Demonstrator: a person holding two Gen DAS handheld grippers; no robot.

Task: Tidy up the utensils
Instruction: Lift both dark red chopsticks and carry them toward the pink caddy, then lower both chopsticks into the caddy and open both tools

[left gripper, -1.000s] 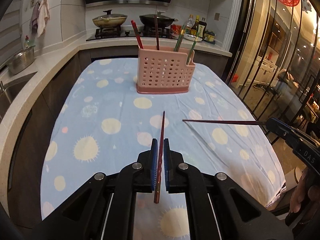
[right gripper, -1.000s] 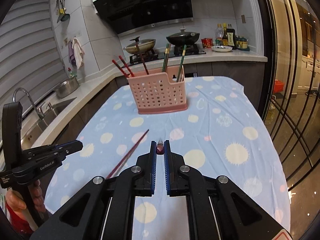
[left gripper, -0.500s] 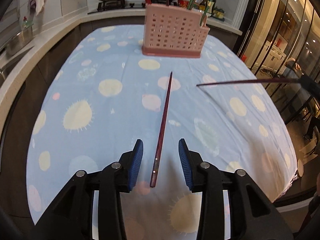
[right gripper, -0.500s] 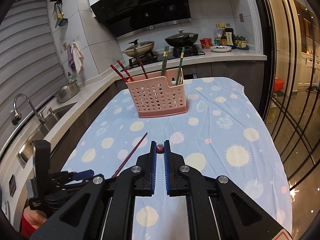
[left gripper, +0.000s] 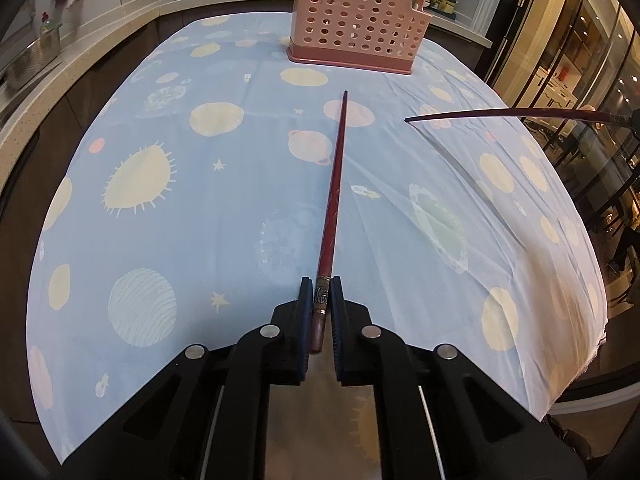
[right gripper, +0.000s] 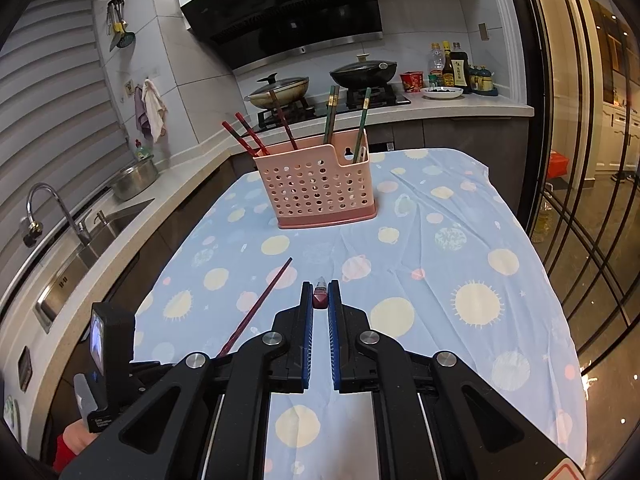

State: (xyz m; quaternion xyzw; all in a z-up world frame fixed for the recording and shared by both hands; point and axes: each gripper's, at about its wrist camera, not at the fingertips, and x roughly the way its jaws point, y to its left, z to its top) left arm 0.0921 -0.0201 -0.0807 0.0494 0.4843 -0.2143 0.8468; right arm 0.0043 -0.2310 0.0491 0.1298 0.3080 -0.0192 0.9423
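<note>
Regrasp underway: left gripper (left gripper: 320, 312), fingers wide half a second ago, has just closed on the red chopstick (left gripper: 335, 188) lying mid-frame on the counter (left gripper: 180, 220). Right gripper (right gripper: 320, 304) stays clamped on its own chopstick. Pink holder (left gripper: 356, 20), upper centre, likely next.

Chopstick (left gripper: 336, 184) on tablecloth (left gripper: 200, 220), before utensil basket (left gripper: 356, 28)

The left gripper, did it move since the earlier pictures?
Yes. The left gripper came down toward the tablecloth, nearer the pink holder. Its jaws have just been closing, now on the red chopstick.
</note>
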